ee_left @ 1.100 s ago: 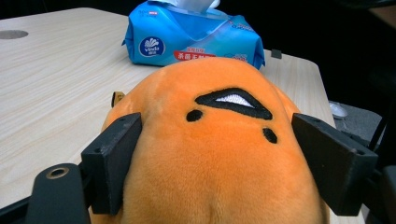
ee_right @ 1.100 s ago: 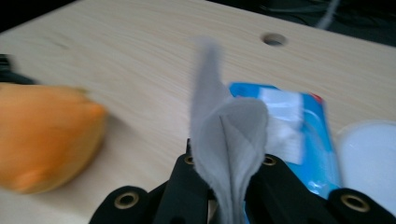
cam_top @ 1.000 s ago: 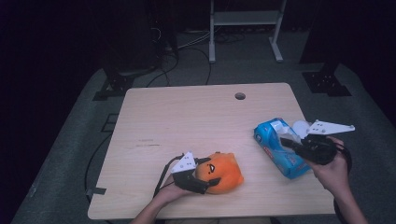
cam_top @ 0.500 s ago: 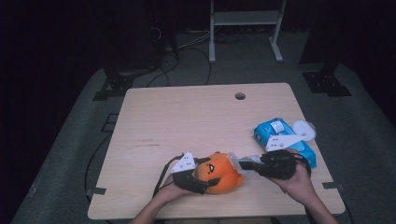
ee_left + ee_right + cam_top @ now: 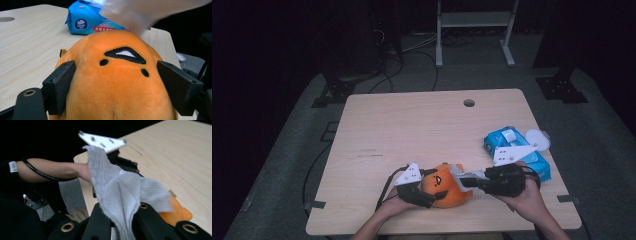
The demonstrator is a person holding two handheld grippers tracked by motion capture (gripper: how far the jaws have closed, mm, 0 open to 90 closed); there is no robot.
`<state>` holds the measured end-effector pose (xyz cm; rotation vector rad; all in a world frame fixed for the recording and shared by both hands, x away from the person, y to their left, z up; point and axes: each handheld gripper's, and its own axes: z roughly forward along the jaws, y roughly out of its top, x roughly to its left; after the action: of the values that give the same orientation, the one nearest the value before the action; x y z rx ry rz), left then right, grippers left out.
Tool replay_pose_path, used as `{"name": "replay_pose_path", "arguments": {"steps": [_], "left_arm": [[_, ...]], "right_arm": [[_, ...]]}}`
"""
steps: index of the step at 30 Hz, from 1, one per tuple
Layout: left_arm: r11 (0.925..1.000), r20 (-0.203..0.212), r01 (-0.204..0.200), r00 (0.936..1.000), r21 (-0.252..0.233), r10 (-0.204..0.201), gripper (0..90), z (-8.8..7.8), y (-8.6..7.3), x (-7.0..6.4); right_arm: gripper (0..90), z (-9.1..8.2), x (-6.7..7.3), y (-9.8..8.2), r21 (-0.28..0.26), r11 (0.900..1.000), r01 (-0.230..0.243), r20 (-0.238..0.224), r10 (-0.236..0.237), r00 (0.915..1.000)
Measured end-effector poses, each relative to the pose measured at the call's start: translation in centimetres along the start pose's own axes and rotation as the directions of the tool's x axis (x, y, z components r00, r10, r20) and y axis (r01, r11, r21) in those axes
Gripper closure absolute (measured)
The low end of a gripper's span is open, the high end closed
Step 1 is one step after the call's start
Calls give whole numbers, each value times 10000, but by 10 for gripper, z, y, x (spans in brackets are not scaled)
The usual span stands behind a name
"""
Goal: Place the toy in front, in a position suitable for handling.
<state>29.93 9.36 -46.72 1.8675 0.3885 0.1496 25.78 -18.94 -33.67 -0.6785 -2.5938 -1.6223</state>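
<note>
An orange plush toy (image 5: 451, 191) with a stitched face lies near the table's front edge. My left gripper (image 5: 434, 186) is shut on it, and in the left gripper view the two black pads (image 5: 61, 82) press into the sides of the toy (image 5: 117, 82). My right gripper (image 5: 458, 176) is shut on a white wipe (image 5: 120, 192) and holds it against the right side of the toy (image 5: 176, 213). The wipe (image 5: 140, 12) shows as a blur above the toy. A blue pack of wipes (image 5: 518, 150) with its white lid flipped open lies to the right.
The wooden table (image 5: 412, 130) has a round cable hole (image 5: 469, 103) near its far edge. A person's forearm (image 5: 55, 170) with a black cable reaches in behind the left gripper's plate (image 5: 102, 141). A white stand (image 5: 472, 30) rises on the dark floor beyond.
My right gripper has moved left from the blue pack to the orange toy, carrying the white wipe. The left gripper and the toy have stayed in place.
</note>
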Motion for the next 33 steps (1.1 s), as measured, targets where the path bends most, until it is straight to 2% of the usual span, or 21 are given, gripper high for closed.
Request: {"name": "replay_pose_path", "arguments": {"steps": [3,6,7,9,11,12,13,14,15,17,19,20,23,25,26,27,29,31,32,33], "left_arm": [[10000,8,26,10000,-23,-26,181,0,0,0],[10000,13,25,10000,-32,-25,181,0,0,0],[10000,12,28,10000,-40,-28,181,0,-1,0],[10000,16,7,10000,-14,-7,180,0,0,1],[10000,8,49,10000,-67,-49,180,0,0,0],[10000,1,16,10000,-55,-16,180,0,0,0],[10000,-2,-6,10000,-40,6,180,0,0,0],[10000,-16,-22,10000,-36,21,179,0,0,-1],[10000,-21,-34,10000,-16,34,178,0,0,-1],[10000,-27,-45,10000,-20,45,177,1,0,-1],[10000,-34,-49,10000,-16,48,176,1,0,-1],[10000,-44,-52,10000,-12,52,176,1,0,-1],[9999,-84,-113,9999,38,113,174,1,1,-3],[9999,-93,-113,9999,64,114,172,1,1,-3],[9999,-100,-122,9999,71,123,172,1,1,-3],[9999,-100,-122,9999,71,123,172,1,1,-3],[9999,-108,-130,9999,67,130,172,1,1,-3],[9998,-113,-185,9998,86,186,168,1,1,-3],[9997,-97,-209,9997,148,211,167,2,2,-4],[9994,-58,-252,9997,222,253,167,2,2,-4]], "right_arm": [[875,-5,6,6,-77,9998,192,1,-192,9998],[875,-5,1,6,18,9999,145,155,-145,9998],[875,-3,-3,4,167,9998,104,363,-110,9993],[875,4,-16,-1,591,9982,-10,1154,-58,9933],[874,13,-32,-9,1176,9928,-240,2024,-3,9793],[874,18,-40,-13,1499,9883,-293,2600,-109,9655],[874,23,-46,-17,2008,9796,-109,3304,-572,9421],[874,27,-50,-20,2257,9740,-183,3654,-672,9284],[871,31,-54,-23,2278,9731,-332,3678,-545,9283],[853,36,-54,-24,2342,9715,-358,3894,-600,9191],[774,39,-50,-22,2211,9749,-263,3738,-598,9256],[719,40,-46,-20,2280,9736,-124,3686,-745,9266],[649,42,-33,-18,2327,9720,313,3412,-1117,9333],[608,44,-25,-18,2247,9734,448,3009,-1131,9469],[594,45,-21,-18,2265,9726,518,2858,-1173,9511],[594,45,-21,-18,2265,9726,518,2858,-1173,9511],[555,53,-14,-22,2422,9667,822,2397,-1418,9604],[544,58,-12,-24,2557,9628,869,2363,-1494,9601],[537,65,-11,-28,2734,9556,1099,2497,-1809,9513],[536,67,-12,-28,2703,9559,1146,2542,-1857,9492]]}}
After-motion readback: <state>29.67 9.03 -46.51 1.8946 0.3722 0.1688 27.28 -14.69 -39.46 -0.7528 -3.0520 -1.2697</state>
